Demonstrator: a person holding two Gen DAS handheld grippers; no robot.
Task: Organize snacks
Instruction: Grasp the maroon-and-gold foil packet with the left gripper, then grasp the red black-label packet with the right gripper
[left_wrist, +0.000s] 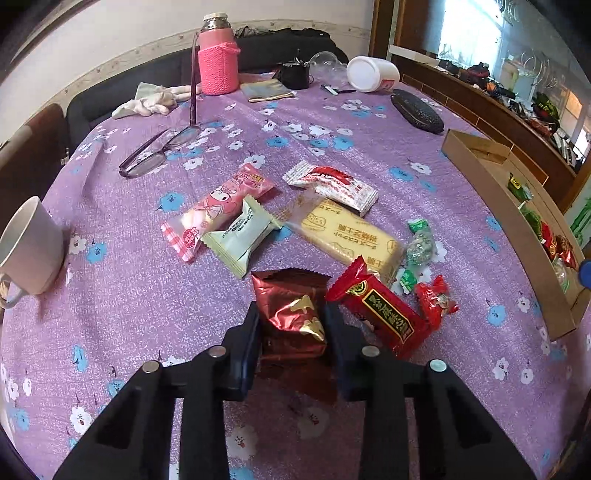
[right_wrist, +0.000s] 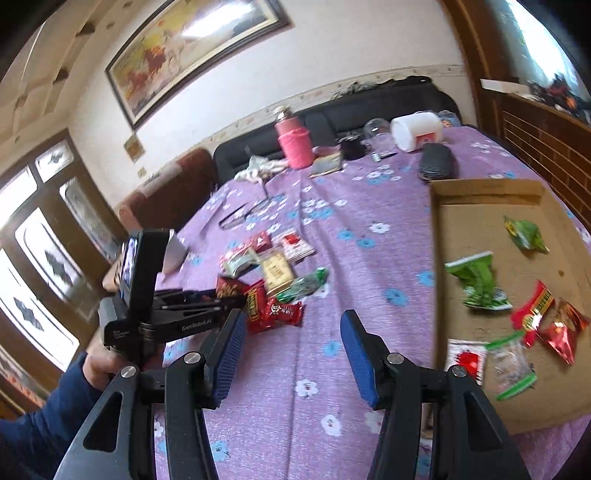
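Note:
My left gripper (left_wrist: 292, 321) is shut on a dark red foil snack (left_wrist: 288, 295) lying on the purple flowered tablecloth, its pads against both sides of the crumpled packet. Just beyond lie a long red packet (left_wrist: 384, 314), a yellow biscuit pack (left_wrist: 351, 236), a pale green packet (left_wrist: 240, 236), a pink packet (left_wrist: 218, 206) and a white-and-red packet (left_wrist: 332, 184). My right gripper (right_wrist: 291, 315) hangs open over bare cloth with nothing between its fingers. To its right sits the cardboard box (right_wrist: 480, 192) holding several green and red snacks. The left gripper (right_wrist: 225, 295) shows at the snack pile.
A white mug (left_wrist: 31, 247) stands at the left edge, with glasses (left_wrist: 155, 151) behind it. At the far side are a pink flask (left_wrist: 218, 62), a tipped white jar (left_wrist: 373, 74) and a black case (left_wrist: 417, 109). A hand in a blue sleeve (right_wrist: 48, 413) holds the left gripper.

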